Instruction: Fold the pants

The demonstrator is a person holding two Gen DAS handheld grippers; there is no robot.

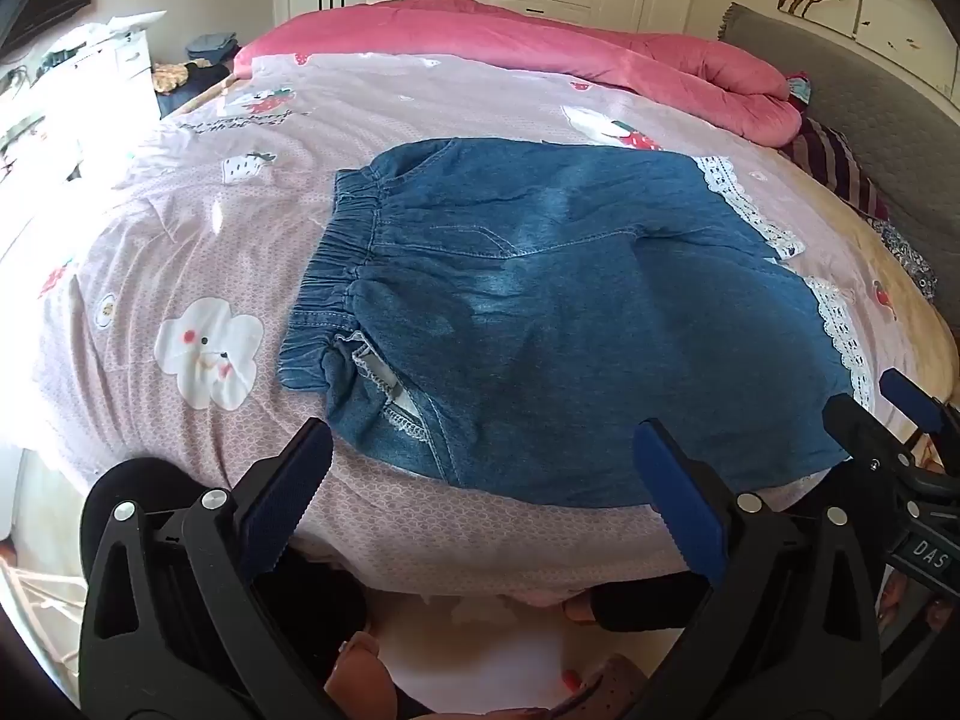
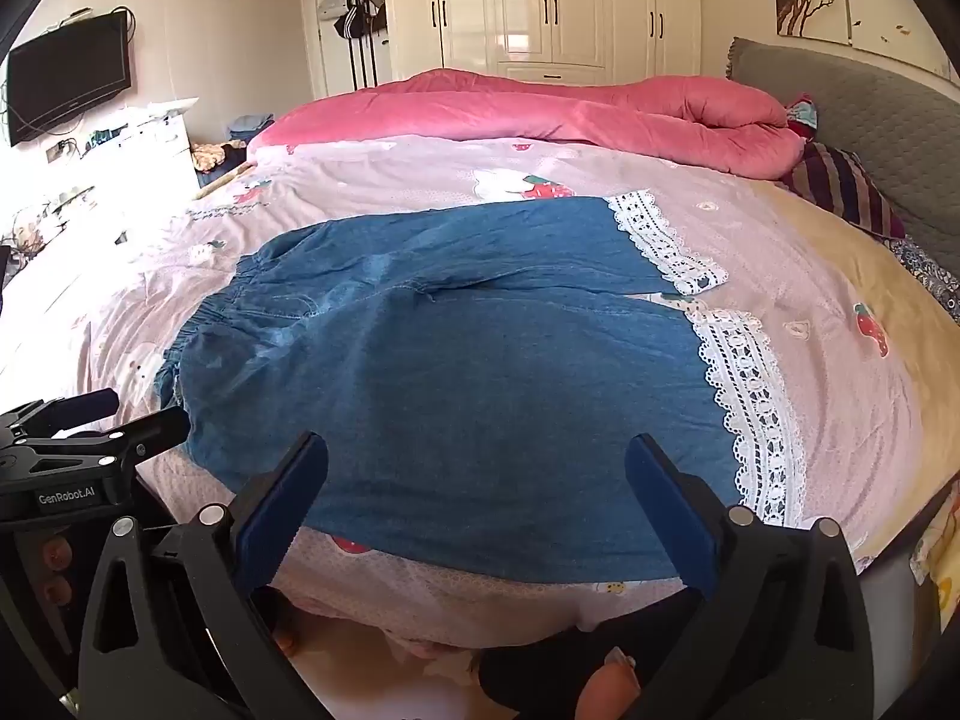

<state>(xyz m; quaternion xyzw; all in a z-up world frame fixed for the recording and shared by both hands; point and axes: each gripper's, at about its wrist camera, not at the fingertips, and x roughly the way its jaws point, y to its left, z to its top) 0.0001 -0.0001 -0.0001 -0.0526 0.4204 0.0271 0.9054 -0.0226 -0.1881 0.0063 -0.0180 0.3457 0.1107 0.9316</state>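
Blue denim pants [image 1: 558, 312] with an elastic waistband [image 1: 336, 258] on the left and white lace leg hems [image 1: 840, 324] on the right lie spread flat on the bed. They also show in the right wrist view [image 2: 468, 372], with the lace hems [image 2: 750, 396]. My left gripper [image 1: 480, 450] is open and empty, hovering above the pants' near edge by the waist. My right gripper [image 2: 477, 462] is open and empty above the near edge of the near leg. The right gripper shows at the right edge of the left view [image 1: 888, 414], and the left gripper at the left edge of the right view [image 2: 138, 420].
The bed has a pink patterned sheet [image 1: 180, 252]. A rolled pink quilt [image 2: 540, 108] lies along the far side. A striped pillow [image 2: 846, 186] and a grey headboard [image 2: 870, 120] are at the right. A white dresser [image 2: 150, 144] and wardrobes [image 2: 570, 6] stand beyond.
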